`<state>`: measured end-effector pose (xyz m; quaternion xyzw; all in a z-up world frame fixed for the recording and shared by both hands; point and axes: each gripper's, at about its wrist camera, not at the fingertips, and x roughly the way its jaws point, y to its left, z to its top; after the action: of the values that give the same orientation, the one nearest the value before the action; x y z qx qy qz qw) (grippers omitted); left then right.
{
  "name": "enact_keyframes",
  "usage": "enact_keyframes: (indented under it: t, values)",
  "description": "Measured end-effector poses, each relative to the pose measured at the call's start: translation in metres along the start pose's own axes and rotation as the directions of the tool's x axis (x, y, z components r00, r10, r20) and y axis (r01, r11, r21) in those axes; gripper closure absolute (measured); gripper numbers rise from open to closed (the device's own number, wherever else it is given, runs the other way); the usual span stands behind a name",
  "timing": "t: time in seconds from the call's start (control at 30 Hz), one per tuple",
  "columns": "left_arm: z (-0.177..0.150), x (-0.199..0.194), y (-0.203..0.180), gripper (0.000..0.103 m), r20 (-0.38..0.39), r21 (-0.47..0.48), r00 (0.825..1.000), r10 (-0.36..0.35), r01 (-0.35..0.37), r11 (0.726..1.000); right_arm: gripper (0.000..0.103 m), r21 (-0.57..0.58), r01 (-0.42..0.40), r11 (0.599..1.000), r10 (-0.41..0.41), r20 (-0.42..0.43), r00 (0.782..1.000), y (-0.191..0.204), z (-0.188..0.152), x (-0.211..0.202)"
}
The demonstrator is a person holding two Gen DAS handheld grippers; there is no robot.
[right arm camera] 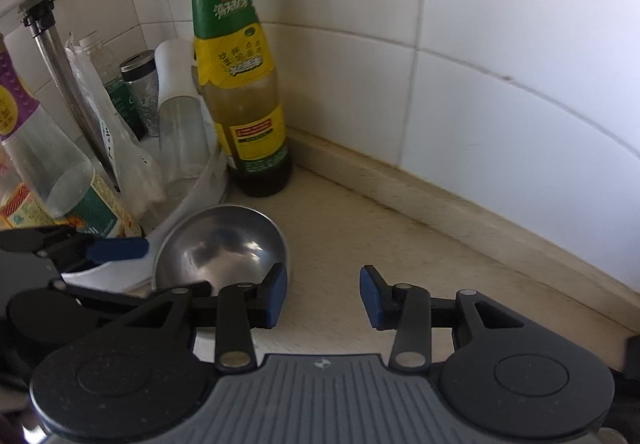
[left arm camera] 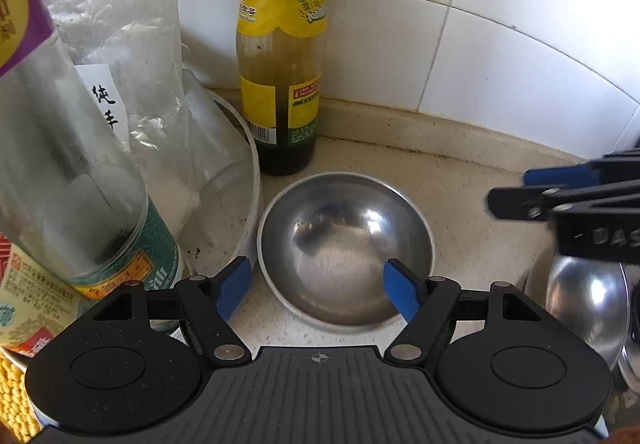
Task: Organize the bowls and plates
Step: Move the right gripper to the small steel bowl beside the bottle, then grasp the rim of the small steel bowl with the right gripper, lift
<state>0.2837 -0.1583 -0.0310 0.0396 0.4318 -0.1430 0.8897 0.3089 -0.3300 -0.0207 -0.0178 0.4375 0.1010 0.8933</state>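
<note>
Beige speckled surface [right arm camera: 360, 236] in a tiled corner; its far edge meets a low raised lip under white wall tiles [right arm camera: 500, 44], and the centre and right of the right wrist view lie open. Left of frame in both views, a white round tray [left arm camera: 254, 204] crowded with clear bottles and a plastic bag [left arm camera: 120, 44] bearing handwritten characters, not fully legible. Sauce bottle [left arm camera: 280, 56], green and yellow label with Chinese print, barcode low on its side, yellow cap, upright in the corner just behind the bowl. Steel bowl [left arm camera: 346, 244], upright, empty, lower centre of the left wrist view, just beside the tray's rim. Left gripper [left arm camera: 316, 292]: blue-padded fingers [left arm camera: 234, 286] spread, one either side of the bowl's near rim, apparently clear of the metal. Right gripper [right arm camera: 323, 294]: fingers narrower set yet apart, nothing between them, over bare surface with the bowl to their left. A second steel vessel [left arm camera: 588, 308], partly cut off, lower right of the left wrist view, possibly another bowl.
</note>
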Motion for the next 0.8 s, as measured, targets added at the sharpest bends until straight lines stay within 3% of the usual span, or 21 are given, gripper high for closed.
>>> enact_keyframes:
  t: [0.27, 0.47, 0.63, 0.8]
  values:
    - [0.000, 0.012, -0.005, 0.022, -0.009, 0.001, 1.000, 0.003, -0.003, 1.000, 0.056, -0.032, -0.051, 0.998, 0.048, -0.067, 0.997, 0.008, 0.004, 0.033]
    - [-0.001, -0.004, -0.009, 0.025, 0.037, 0.014, 0.999, -0.007, 0.006, 1.000, 0.056, -0.050, -0.041, 0.998, 0.039, -0.046, 0.998, 0.006, 0.005, 0.032]
    - [-0.006, -0.004, -0.017, 0.024, 0.021, 0.012, 0.999, -0.037, 0.037, 0.999, 0.056, -0.071, -0.040, 0.997, 0.038, -0.037, 0.999, 0.009, 0.005, 0.032]
    - [-0.006, 0.005, -0.007, 0.025, 0.021, -0.069, 1.000, -0.017, 0.018, 0.997, 0.056, -0.101, -0.026, 0.995, 0.024, -0.020, 1.000, 0.011, 0.006, 0.034]
